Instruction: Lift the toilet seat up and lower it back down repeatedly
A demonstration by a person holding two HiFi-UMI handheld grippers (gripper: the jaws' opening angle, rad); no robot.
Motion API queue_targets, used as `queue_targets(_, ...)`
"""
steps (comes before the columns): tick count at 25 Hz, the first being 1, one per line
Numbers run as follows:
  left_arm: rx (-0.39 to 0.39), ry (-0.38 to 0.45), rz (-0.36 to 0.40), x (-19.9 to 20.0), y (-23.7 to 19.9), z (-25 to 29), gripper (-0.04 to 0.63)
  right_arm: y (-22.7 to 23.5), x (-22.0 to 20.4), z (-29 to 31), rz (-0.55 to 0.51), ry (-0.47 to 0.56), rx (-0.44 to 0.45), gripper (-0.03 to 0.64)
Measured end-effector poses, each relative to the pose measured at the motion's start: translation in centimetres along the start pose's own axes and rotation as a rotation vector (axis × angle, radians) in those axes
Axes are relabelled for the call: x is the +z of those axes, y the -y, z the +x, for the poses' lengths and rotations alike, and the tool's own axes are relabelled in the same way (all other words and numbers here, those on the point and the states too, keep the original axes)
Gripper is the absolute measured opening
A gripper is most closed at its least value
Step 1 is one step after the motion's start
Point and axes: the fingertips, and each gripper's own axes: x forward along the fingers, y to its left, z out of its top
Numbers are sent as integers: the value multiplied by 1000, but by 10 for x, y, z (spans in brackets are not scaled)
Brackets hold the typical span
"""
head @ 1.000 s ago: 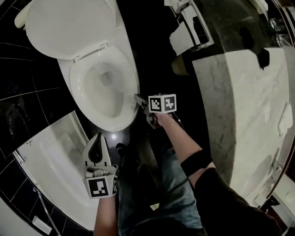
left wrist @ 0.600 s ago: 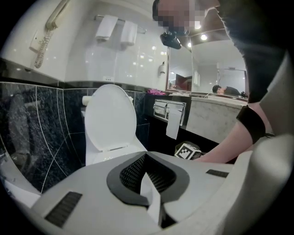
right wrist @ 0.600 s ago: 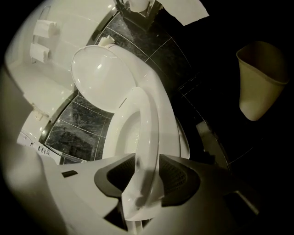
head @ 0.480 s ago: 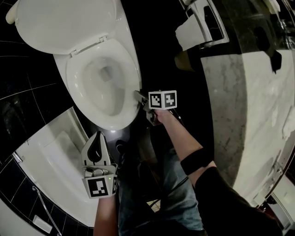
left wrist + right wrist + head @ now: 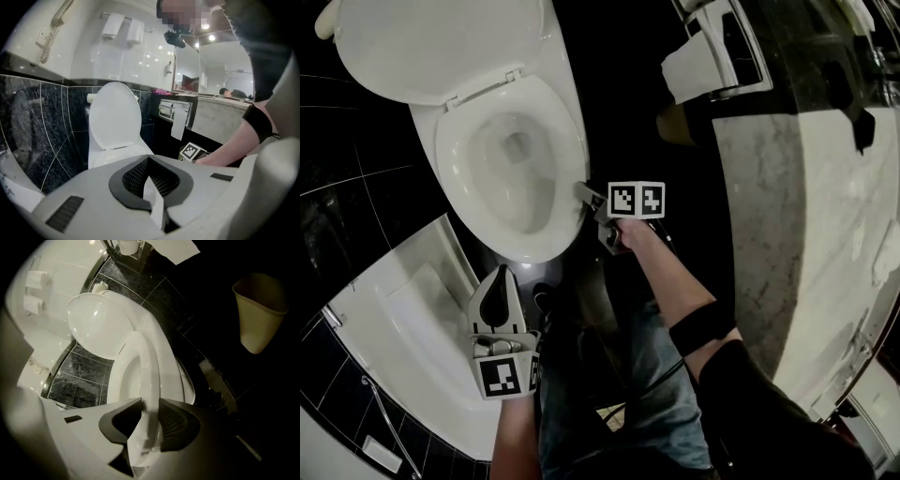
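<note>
R tool (image 5: 584, 195) closing, pinches toilet seat (image 5: 570, 141) rim at 3 o'clock; seat down, lid (image 5: 431, 42) up; L tool (image 5: 499, 281) jaws together, empty; lift pending.

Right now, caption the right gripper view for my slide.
Right gripper, jaws just closed in, pinches the toilet seat rim; lid raised behind.

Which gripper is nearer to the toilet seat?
Right. The right gripper is at the side rim of the toilet seat; its fingers have just been closing with that rim between them. The left gripper is apart from it, short of the bowl front.
</note>
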Motion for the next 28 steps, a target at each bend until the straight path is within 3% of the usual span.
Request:
queue_targets(8, 3, -10, -23, -5, 1, 2, -12, -9, 3, -9, 10, -9, 20, 120)
queue_targets(17, 5, -77, -9, -43, 3, -12, -12, -29, 9, -28, 32, -29, 34, 117)
queue_targets(22, 31, -185, -72, -79, 4, -29, -12, -41, 14, -37, 49, -34, 34, 115)
queue_targets(25, 17, -285, -41, -132, 3, -45, -12, -44, 17, -43, 54, -40, 25, 115)
queue_targets(28, 35, -366, -66, -176, -4, -53, -12, -51, 20, -47, 60, -42, 29, 115)
